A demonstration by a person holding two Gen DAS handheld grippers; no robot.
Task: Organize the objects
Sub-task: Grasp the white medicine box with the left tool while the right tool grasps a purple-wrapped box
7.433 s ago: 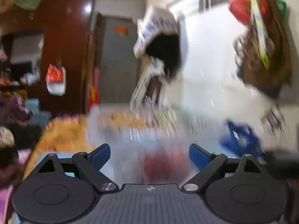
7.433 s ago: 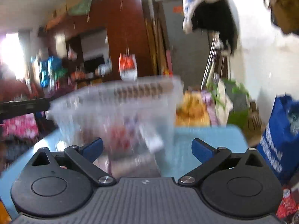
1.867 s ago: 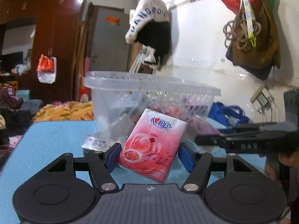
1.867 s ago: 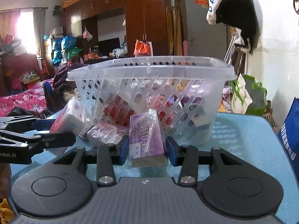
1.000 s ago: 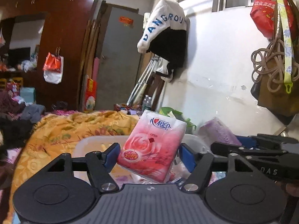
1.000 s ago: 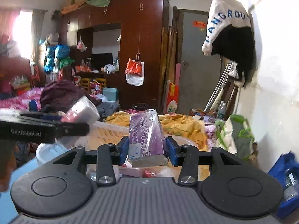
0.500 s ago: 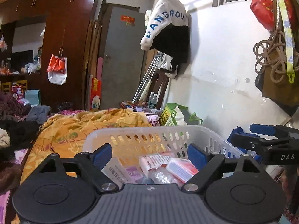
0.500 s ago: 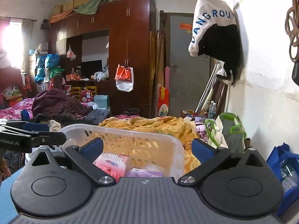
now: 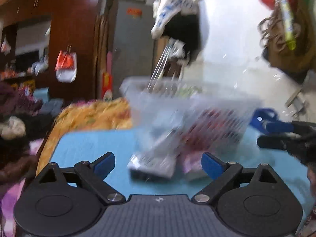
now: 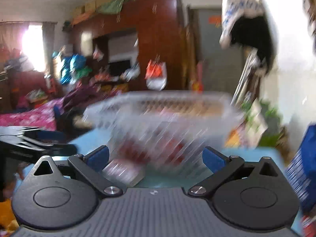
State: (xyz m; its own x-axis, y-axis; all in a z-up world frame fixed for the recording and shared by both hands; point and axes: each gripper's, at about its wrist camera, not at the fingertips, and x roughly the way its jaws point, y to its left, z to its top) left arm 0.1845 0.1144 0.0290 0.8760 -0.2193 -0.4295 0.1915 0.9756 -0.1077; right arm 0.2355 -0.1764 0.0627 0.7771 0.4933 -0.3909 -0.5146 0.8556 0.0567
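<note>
Both views are motion-blurred. A clear plastic basket (image 9: 189, 108) with several packets inside stands on the blue table (image 9: 88, 144); it also shows in the right wrist view (image 10: 164, 116). My left gripper (image 9: 158, 163) is open and empty, low over the table, in front of a grey-white packet (image 9: 152, 164) and a pink packet (image 9: 190, 163) lying by the basket. My right gripper (image 10: 156, 159) is open and empty, in front of a pink packet (image 10: 123, 170) on the table. Each gripper shows at the edge of the other's view.
An orange-yellow blanket (image 9: 90, 114) lies beyond the table's far edge. A blue bag (image 10: 304, 169) stands at the right by the white wall. A dark wardrobe (image 10: 154, 45) and clutter fill the back of the room.
Both grippers have dropped from above the basket down to table level in front of it. Both were open and empty half a second ago too; the tissue packs they held lie in the basket.
</note>
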